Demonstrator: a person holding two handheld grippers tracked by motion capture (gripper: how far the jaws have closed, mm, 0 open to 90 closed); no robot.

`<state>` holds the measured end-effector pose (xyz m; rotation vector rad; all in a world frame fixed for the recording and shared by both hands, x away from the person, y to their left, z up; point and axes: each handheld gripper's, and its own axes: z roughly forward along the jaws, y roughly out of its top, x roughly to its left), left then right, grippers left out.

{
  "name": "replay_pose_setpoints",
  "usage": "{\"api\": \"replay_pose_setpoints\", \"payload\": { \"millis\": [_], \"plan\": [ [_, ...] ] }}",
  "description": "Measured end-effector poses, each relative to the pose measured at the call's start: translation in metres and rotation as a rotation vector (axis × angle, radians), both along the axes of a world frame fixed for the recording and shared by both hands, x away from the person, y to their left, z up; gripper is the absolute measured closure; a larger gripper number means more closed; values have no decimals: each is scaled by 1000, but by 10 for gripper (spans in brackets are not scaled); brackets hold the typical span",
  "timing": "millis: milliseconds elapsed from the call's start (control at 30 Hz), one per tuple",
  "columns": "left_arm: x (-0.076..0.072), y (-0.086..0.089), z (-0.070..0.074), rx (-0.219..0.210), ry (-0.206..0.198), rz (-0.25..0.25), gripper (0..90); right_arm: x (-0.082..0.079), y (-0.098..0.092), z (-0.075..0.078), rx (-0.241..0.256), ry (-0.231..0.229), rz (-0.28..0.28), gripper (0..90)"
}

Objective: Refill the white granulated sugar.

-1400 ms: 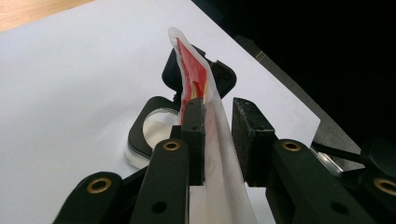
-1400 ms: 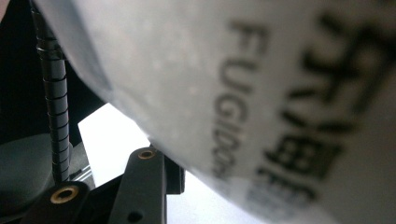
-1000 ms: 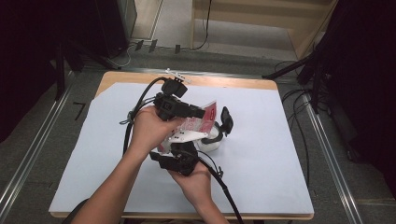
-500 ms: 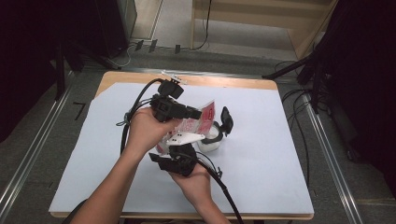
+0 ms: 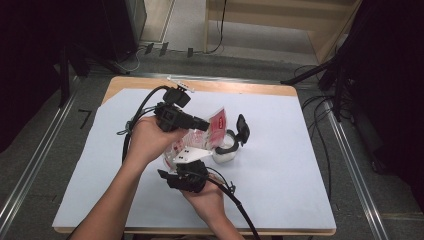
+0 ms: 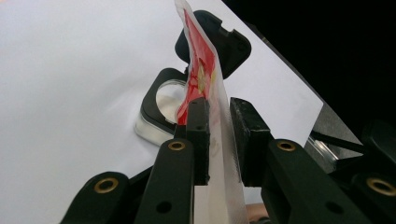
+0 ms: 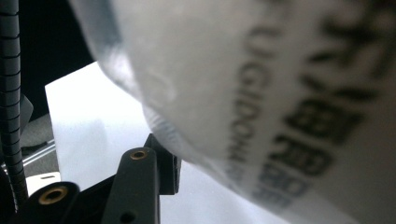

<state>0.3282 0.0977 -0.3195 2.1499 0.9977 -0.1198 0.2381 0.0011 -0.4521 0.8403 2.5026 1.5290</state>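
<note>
A person tips a red-and-white pouch (image 5: 200, 140) over an open white container (image 5: 226, 152) with a flipped-up black lid (image 5: 243, 129), mid-worktop (image 5: 280, 165); the left gripper (image 6: 217, 135) is clamped on the pouch's upper edge, and the right gripper (image 5: 186, 176) props its bottom from below. This looks like the pouring step, and the next move calls for lifting the bottom while holding the mouth over the opening. The pouch hides the right gripper's far jaw, so its grip cannot be judged, and any contents are not visible.
</note>
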Motion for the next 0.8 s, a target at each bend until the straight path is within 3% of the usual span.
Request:
{"api": "replay_pose_setpoints", "payload": {
  "millis": [367, 800],
  "plan": [
    [-1, 0, 0, 3, -2, -6, 805, 1, 0, -3, 29, 26, -2, 599],
    [-1, 4, -3, 29, 21, -23, 809, 1, 0, -10, 9, 26, 10, 613]
  ]
}}
